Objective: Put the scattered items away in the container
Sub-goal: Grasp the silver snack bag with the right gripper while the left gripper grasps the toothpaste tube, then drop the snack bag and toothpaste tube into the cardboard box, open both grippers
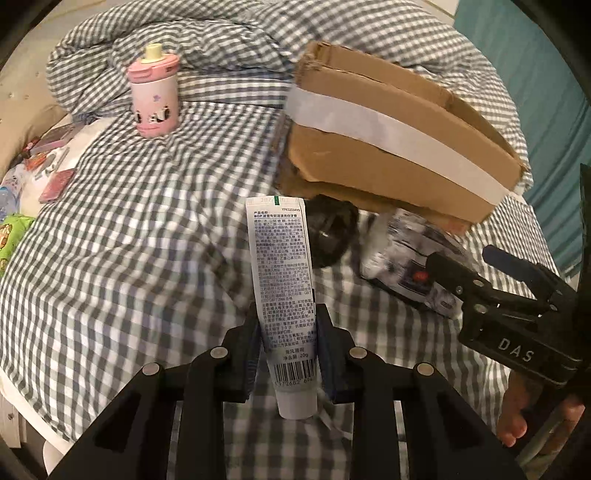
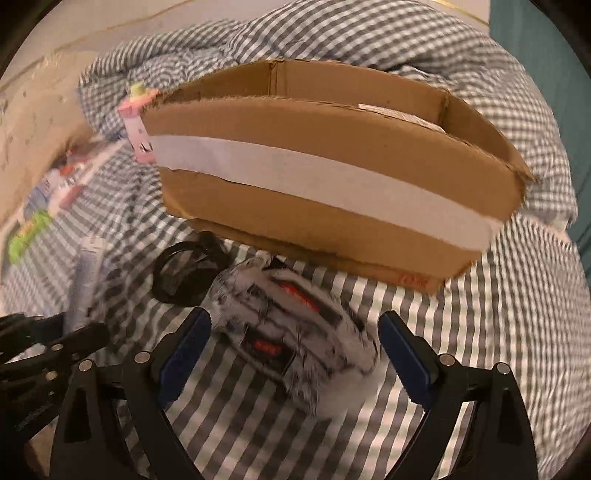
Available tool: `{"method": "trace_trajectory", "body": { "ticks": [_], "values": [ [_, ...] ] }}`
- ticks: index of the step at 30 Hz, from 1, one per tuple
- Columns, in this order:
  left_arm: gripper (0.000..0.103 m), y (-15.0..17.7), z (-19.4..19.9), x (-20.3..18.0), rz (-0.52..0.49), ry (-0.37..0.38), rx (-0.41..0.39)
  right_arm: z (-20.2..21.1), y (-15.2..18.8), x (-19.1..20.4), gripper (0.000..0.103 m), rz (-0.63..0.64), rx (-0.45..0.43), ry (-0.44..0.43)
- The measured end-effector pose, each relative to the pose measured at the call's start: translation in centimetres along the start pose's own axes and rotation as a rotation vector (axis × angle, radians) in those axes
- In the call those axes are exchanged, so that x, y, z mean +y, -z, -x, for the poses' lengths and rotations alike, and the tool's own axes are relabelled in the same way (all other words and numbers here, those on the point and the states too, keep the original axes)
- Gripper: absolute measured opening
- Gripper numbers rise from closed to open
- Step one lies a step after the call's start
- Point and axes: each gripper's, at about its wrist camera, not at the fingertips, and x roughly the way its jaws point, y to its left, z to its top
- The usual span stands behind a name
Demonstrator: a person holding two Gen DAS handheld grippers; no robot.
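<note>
My left gripper (image 1: 287,341) is shut on a white toothpaste tube (image 1: 282,273), held above the checked bedding. An open cardboard box (image 1: 388,147) with a white tape band sits on the bed ahead and to the right; it also shows in the right wrist view (image 2: 332,173). My right gripper (image 2: 295,354) is open, its jaws either side of a black-and-white patterned pouch (image 2: 291,339) lying in front of the box; the pouch also shows in the left wrist view (image 1: 406,254). A black coiled item (image 2: 184,273) lies left of the pouch. A pink bottle (image 1: 153,92) stands at the far left.
A bunched grey checked duvet (image 1: 221,33) lies behind the box. Small packets (image 1: 55,177) and a green pack (image 1: 11,236) lie at the bed's left edge. A teal curtain (image 1: 535,55) hangs at the right. The right gripper (image 1: 476,273) is seen at the left view's right side.
</note>
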Motion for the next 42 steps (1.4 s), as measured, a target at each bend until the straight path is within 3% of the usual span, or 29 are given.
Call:
{"method": "trace_trajectory", "body": {
  "ticks": [4,10,13,16,18,21,27,42],
  "values": [
    [0.028,-0.3,-0.7,0.7,0.008,-0.006,0.011,-1.9,-0.4,0.4,0.092,0.007,0.048,-0.054],
    [0.028,-0.7,-1.9,0.8,0.011,-0.023,0.018,-5.0,0.5,1.6,0.092,0.065,0.136,-0.017],
    [0.028,-0.8,-2.5,1.1,0.014,-0.031,0.025,-6.0,0.8,2.2,0.091,0.096,0.167,0.042],
    [0.028,-0.7,-2.9,1.3,0.016,-0.035,0.032,-5.6,0.8,2.6,0.066,0.104,0.163,0.090],
    [0.028,-0.7,-2.9,1.4,0.019,-0.041,0.033,-4.9,0.7,2.1,0.043,0.072,0.155,0.119],
    [0.028,-0.8,-2.7,1.4,0.013,-0.054,0.025,-2.7,0.3,0.9,0.033,-0.003,0.111,0.134],
    [0.028,-1.3,-0.9,0.9,-0.004,-0.052,-0.013,3.4,0.4,-0.3,0.033,-0.072,0.019,0.124],
    [0.028,-0.9,6.2,-2.1,-0.099,-0.029,-0.133,14.8,2.1,-1.0,0.033,-0.169,-0.108,0.134]
  ]
}}
